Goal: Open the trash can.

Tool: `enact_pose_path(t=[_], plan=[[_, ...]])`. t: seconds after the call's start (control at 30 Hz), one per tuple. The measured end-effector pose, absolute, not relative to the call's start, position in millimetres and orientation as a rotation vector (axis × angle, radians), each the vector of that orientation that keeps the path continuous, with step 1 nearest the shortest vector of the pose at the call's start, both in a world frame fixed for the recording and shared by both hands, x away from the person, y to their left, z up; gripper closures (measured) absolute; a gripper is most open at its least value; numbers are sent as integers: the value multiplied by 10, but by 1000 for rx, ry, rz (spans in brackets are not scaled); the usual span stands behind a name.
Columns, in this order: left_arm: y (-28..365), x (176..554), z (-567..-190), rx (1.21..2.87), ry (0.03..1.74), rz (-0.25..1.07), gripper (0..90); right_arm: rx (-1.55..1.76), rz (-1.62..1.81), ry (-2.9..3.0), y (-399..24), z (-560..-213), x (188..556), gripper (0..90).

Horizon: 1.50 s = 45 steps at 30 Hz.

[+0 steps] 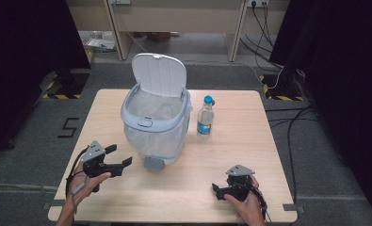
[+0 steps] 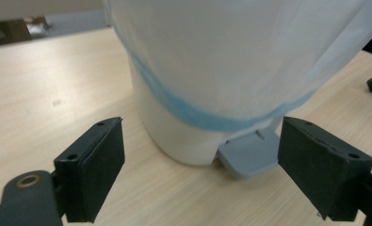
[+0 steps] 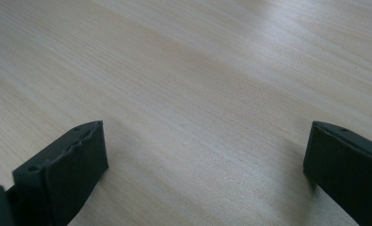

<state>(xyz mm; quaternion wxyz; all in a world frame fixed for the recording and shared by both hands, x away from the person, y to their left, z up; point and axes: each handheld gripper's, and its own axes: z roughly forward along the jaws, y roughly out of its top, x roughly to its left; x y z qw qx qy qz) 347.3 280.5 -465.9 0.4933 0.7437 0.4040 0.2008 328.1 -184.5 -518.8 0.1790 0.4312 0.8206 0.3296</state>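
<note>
A white pedal bin (image 1: 156,123) stands mid-table with its lid (image 1: 158,75) raised. A clear liner bag (image 2: 230,56) with a blue band hangs over its rim, and its grey pedal (image 1: 153,163) faces the near edge. A clear water bottle (image 1: 205,116) with a blue cap stands upright just right of the bin. My left gripper (image 1: 120,155) is open, low at the bin's near-left, jaws pointing at the bin's base. In the left gripper view its jaws (image 2: 200,125) frame the bin's foot and pedal (image 2: 249,157) with nothing between them. My right gripper (image 1: 216,191) rests open at the table's front right, over bare wood (image 3: 207,125).
The wooden table (image 1: 249,155) has open surface to the right of the bottle and along the front. Beyond it are a desk's legs, floor cables at the right, and dark curtains on both sides.
</note>
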Motion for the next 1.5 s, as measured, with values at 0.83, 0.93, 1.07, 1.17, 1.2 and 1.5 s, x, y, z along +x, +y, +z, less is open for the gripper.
enact_pose_path(t=[0.83, 0.93, 1.07, 1.17, 1.2, 1.5], plan=[[2758, 3581, -5247, 2035, 1145, 477, 146, 1242, 940, 2294, -1869, -5183, 3303, 39], [2744, 3581, -5249, 2040, 1148, 489, 141, 1247, 943, 2289, -1879, -5179, 3309, 60], [2742, 3582, -5249, 2039, 1151, 492, 141, 1247, 949, 2278, -1898, -5177, 3315, 91], [2740, 3582, -5249, 2041, 1153, 496, 140, 1239, 952, 2273, -1916, -5174, 3325, 116], [2740, 3582, -5249, 2041, 1153, 496, 140, 1239, 952, 2273, -1916, -5174, 3325, 116], [2738, 3582, -5249, 2040, 1156, 496, 140, 1244, 1010, 2206, -1961, -5102, 3365, 159]])
